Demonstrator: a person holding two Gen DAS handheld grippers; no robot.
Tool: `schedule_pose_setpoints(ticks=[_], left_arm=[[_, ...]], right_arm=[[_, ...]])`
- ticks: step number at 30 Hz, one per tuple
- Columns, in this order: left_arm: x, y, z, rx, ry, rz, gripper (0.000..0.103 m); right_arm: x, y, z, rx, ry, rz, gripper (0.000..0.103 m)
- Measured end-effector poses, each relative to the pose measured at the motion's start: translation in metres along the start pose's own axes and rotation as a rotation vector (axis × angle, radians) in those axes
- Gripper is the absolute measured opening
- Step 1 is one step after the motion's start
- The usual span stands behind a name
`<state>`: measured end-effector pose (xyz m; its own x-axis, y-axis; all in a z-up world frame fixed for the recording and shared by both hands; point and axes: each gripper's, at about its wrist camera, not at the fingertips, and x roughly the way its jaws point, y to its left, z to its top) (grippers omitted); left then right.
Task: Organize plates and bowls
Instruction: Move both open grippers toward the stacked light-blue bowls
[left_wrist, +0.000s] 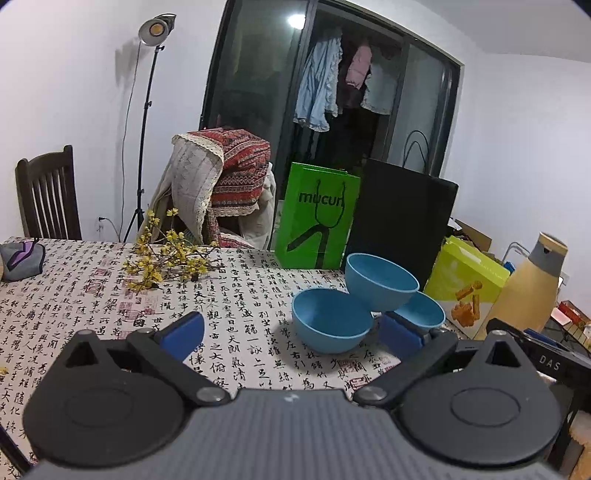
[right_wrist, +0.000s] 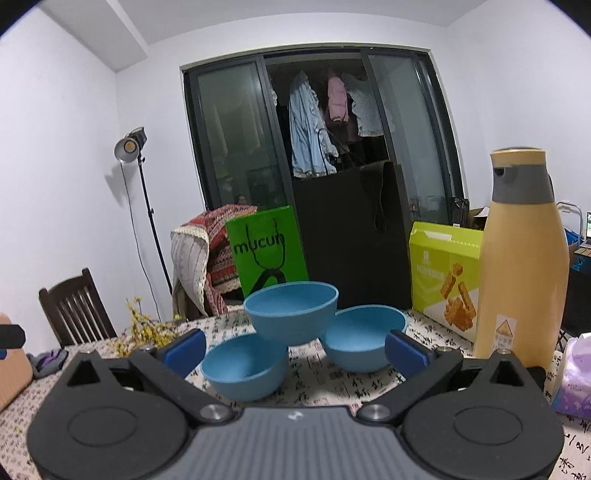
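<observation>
Three blue bowls stand together on the table with the calligraphy cloth (left_wrist: 236, 317). A near bowl (left_wrist: 330, 319) (right_wrist: 245, 371) and a far-right bowl (left_wrist: 424, 312) (right_wrist: 364, 341) rest on the cloth. The third bowl (left_wrist: 380, 282) (right_wrist: 291, 312) sits tilted on top, propped on the rims of both. My left gripper (left_wrist: 291, 334) is open, just in front of the bowls, its right finger near the far-right bowl. My right gripper (right_wrist: 295, 350) is open too, its blue fingertips (right_wrist: 184, 350) flanking the pile from the front. Neither holds anything.
A green paper bag (left_wrist: 317, 218), a black bag (left_wrist: 402, 221) and a yellow-green snack box (left_wrist: 465, 284) stand behind the bowls. A tall tan flask (right_wrist: 521, 266) is at the right, a purple tissue pack (right_wrist: 576, 380) beside it. Yellow flower twigs (left_wrist: 162, 258) lie left. Chairs line the far edge.
</observation>
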<state>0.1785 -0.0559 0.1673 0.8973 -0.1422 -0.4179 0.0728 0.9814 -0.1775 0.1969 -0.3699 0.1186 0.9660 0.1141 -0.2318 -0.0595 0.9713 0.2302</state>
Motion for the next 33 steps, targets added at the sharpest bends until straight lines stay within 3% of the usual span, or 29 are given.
schedule_pose_setpoints(ticks=[15, 25, 33], left_arm=[[0.025, 0.002, 0.025, -0.042, 0.064, 0.023, 0.103], [0.061, 0.005, 0.033, -0.074, 0.12, 0.059, 0.103], [0.087, -0.015, 0.05, -0.058, 0.132, 0.058, 0.103]], right_arm=[[0.011, 0.014, 0.023, -0.024, 0.004, -0.023, 0.103], [0.047, 0.009, 0.031, -0.011, 0.041, -0.016, 0.103], [0.074, -0.004, 0.042, 0.024, 0.058, -0.032, 0.103]])
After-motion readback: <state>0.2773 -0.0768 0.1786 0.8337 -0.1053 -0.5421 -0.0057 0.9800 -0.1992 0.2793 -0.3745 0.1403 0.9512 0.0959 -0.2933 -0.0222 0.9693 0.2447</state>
